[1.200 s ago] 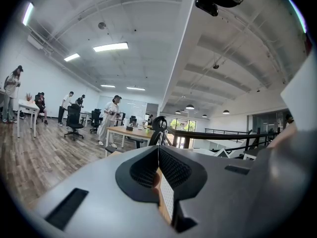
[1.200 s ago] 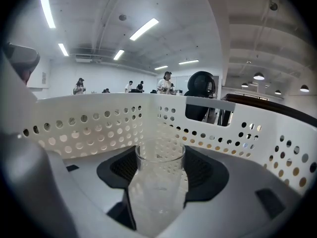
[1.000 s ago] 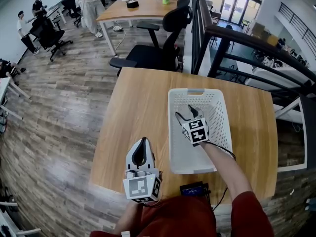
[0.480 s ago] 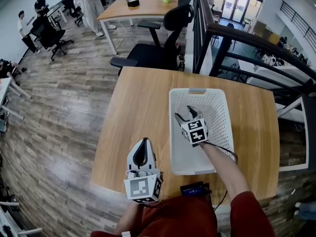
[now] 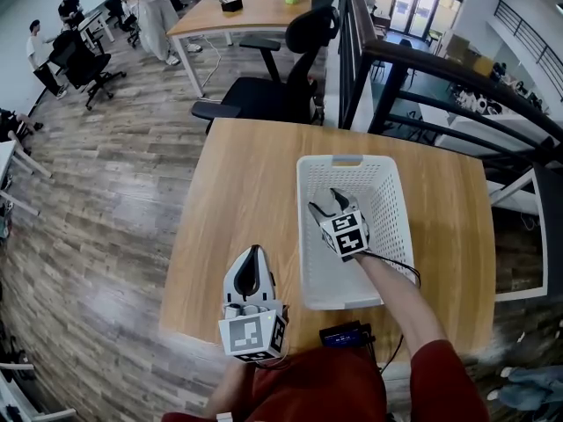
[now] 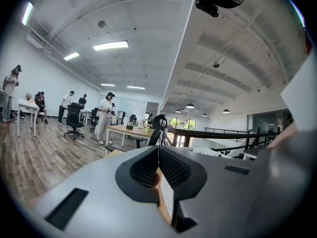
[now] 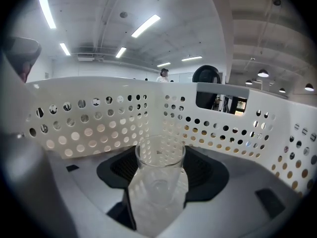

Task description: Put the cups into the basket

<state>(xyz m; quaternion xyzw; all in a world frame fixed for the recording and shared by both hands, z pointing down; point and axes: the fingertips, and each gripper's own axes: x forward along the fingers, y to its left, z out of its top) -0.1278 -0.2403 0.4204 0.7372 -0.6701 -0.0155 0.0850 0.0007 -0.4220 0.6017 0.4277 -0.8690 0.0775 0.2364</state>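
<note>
Inside the white perforated basket (image 5: 347, 160), my right claw (image 5: 324, 202) pinches a clear cup (image 7: 159, 172). Its dark pads (image 7: 205, 170) press on either side of the glass. The cup lies along the jaws, base toward my hand and open rim toward the basket's far wall. It sits about midway down the basket's length, nearer the left wall than the right. Whether it touches the basket floor, I cannot tell.

The basket stands on the right half of the wooden table (image 5: 246, 183). Its long sides run from the near edge toward the far edge. My right forearm (image 5: 396, 293) reaches in over the basket's near-right corner, and the marker cube (image 5: 345, 233) on that claw faces up.

My left claw (image 5: 253, 258) hangs over the table's near edge, just left of the basket's near-left corner and apart from it. Its jaws are pressed together with nothing between them, the tip aimed level toward the far edge.

Beyond the far edge stands a black office chair (image 5: 281, 86). A second wooden table (image 5: 237, 11) lies farther back, with people standing near it. A dark railing (image 5: 440, 69) runs past the table's far-right corner.
</note>
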